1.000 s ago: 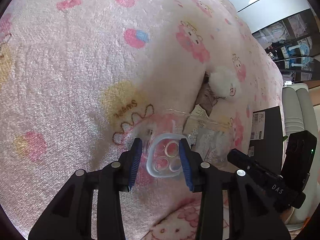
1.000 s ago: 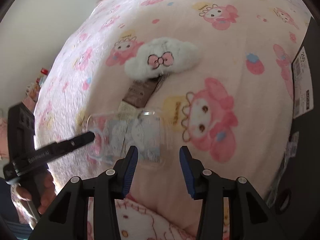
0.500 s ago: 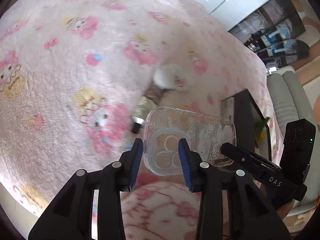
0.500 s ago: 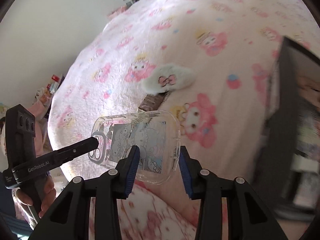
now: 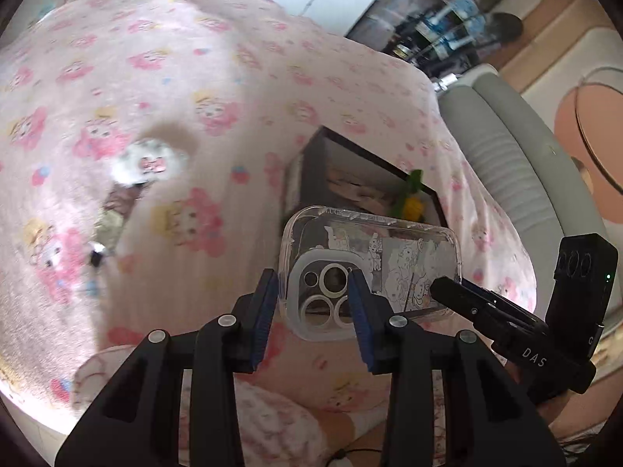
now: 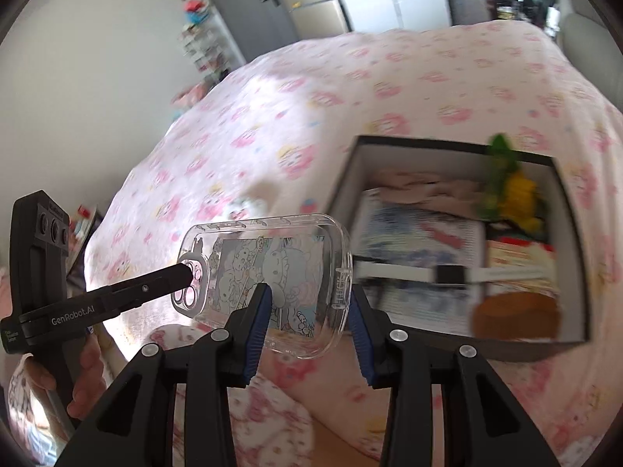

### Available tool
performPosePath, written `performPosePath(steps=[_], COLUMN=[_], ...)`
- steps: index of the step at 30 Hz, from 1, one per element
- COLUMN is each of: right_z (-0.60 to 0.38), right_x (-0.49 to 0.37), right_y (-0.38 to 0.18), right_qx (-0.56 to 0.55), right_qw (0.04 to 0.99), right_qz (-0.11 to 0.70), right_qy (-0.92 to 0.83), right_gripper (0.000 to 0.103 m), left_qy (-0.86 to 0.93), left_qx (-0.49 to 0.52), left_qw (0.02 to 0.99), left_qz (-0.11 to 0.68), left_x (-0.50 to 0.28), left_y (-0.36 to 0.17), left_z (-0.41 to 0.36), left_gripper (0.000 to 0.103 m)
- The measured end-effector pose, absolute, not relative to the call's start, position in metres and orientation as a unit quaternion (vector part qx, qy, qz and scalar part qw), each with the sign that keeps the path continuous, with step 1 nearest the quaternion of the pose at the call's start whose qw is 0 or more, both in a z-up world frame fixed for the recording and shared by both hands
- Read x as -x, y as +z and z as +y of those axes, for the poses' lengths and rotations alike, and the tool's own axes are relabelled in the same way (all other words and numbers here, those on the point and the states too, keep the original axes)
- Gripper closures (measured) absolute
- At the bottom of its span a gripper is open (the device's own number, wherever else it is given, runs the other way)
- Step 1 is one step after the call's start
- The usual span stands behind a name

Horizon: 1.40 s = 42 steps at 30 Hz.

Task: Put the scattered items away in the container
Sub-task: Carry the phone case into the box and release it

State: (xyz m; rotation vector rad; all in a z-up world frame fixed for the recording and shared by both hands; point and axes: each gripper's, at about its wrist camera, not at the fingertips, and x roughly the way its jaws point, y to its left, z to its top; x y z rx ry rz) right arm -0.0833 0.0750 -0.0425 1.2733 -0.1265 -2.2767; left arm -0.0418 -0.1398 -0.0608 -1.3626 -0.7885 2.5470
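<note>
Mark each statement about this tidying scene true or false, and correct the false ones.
1. The clear phone case is held off the blanket by both tongs. True.
2. The left tongs grip the case at its camera-cutout end. True.
3. The black box is empty. False: it already holds printed papers and a yellow-and-green toy.
4. The white fluffy plush is inside the box. False: it lies on the pink blanket.
5. The right tongs hold nothing. False: they grip the case.
</note>
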Motion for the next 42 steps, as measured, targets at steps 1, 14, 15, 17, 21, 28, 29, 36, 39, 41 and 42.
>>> performPosePath(steps=[1,14,15,17,21,28,29,36,39,41,42], right_z=[0.086,0.179,0.183,0.190,0.195,0.190,0.189,0.203,0.214,0.217,0.217], right_x=[0.084,0.174,0.181,0.194,0.209,0.221,0.221,0.218,0.206,0.199,0.197], right_y=[-0.040,-0.078,-0.084,-0.095,-0.114,-0.141,-0.144,-0.137,-0.119,-0.118,-0.120], right_qx=[-0.468,-0.489,-0.492,-0.496,-0.500,-0.523,-0.526,-0.510,-0.486,-0.489,-0.497], right_qw=[0.255,0.202,0.199,0.194,0.185,0.166,0.167,0.166,0.134,0.114,0.113], right_qz=[-0.050,-0.055,-0.060,-0.065,-0.065,-0.049,-0.045,-0.090,-0.085,-0.071,-0.068], right_qy=[-0.845,-0.847,-0.845,-0.844,-0.844,-0.834,-0.833,-0.839,-0.859,-0.862,-0.858], right_gripper=[0.067,0.067,0.067,0.067,0.067,0.067,0.067,0.067,0.067,0.067,0.067], left_qy=[0.847,0.821,0.820,0.816,0.805,0.790,0.788,0.799,0.811,0.807,0.804], left_qx=[0.457,0.518,0.523,0.533,0.556,0.589,0.592,0.578,0.565,0.572,0.576], left_qw=[0.082,0.111,0.108,0.106,0.093,0.065,0.065,0.056,0.061,0.072,0.076], left_qz=[-0.259,-0.212,-0.208,-0.197,-0.182,-0.157,-0.157,-0.155,-0.136,-0.128,-0.126], left_x=[0.050,0.176,0.183,0.197,0.214,0.227,0.227,0.210,0.193,0.186,0.184], left_y=[-0.060,-0.106,-0.111,-0.121,-0.140,-0.167,-0.170,-0.157,-0.145,-0.144,-0.146], left_z=[-0.128,-0.039,-0.034,-0.026,-0.016,-0.005,-0.004,-0.005,0.000,0.005,0.007], left_gripper=[0.066,0.065,0.065,0.065,0.065,0.068,0.068,0.068,0.068,0.068,0.068])
